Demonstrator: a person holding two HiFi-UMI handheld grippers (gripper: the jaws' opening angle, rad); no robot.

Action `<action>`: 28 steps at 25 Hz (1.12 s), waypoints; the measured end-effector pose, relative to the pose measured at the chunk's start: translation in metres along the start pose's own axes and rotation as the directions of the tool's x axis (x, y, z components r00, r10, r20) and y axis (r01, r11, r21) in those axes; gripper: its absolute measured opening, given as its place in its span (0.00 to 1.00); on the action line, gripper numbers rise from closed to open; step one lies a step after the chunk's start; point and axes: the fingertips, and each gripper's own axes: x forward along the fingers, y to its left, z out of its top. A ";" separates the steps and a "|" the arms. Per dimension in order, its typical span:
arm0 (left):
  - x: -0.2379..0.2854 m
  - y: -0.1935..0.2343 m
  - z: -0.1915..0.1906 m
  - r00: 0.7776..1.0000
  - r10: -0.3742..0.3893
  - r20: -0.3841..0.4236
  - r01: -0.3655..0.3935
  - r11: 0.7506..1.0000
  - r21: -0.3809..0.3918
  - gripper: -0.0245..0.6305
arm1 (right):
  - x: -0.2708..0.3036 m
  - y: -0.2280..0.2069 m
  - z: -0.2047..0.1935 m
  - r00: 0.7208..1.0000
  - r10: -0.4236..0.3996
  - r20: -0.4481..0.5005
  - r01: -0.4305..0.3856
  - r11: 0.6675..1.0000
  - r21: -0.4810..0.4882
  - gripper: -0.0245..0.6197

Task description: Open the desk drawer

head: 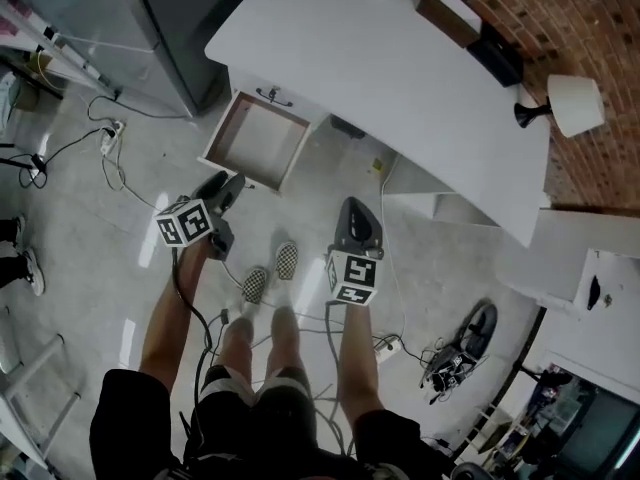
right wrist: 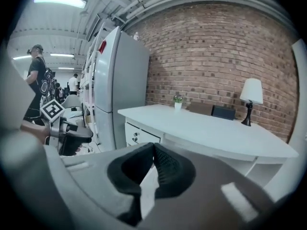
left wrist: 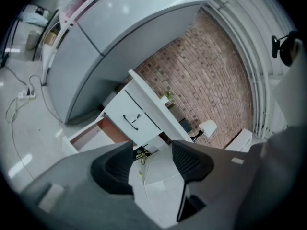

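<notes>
Desk [head: 400,88]: drawer [head: 255,140] at its left end, pulled out. L gripper [head: 222,186] near drawer front, not touching, fingers wide, nothing betw. R gripper [head: 356,208] before desk middle, fingers together, empty. Floor [head: 90,228] w/ cables [head: 110,158] before desk. Brick wall [head: 560,28] behind desk, fridge [head: 150,18] at its left, lamp [head: 572,103] on right end.

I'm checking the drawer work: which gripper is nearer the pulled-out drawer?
Left. The left gripper sits just in front of the open drawer; the right gripper is farther off to its right.
</notes>
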 end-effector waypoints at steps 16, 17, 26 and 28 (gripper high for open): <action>-0.095 -0.222 0.160 0.982 -0.089 0.167 -0.005 0.871 0.491 0.08 | -0.108 -0.027 0.197 0.973 -0.053 0.225 0.048 0.998 0.026 0.05; -0.102 -0.232 0.164 0.980 -0.095 0.173 -0.006 0.862 0.507 0.07 | -0.115 -0.026 0.204 0.971 -0.051 0.235 0.045 0.998 0.031 0.05; -0.169 -0.294 0.185 0.961 -0.099 0.259 -0.105 0.734 0.671 0.05 | -0.180 -0.003 0.247 0.946 -0.030 0.324 0.023 0.999 0.026 0.05; -0.179 -0.302 0.184 0.958 -0.096 0.271 -0.118 0.726 0.677 0.05 | -0.193 0.000 0.252 0.941 -0.028 0.338 0.021 1.000 0.023 0.05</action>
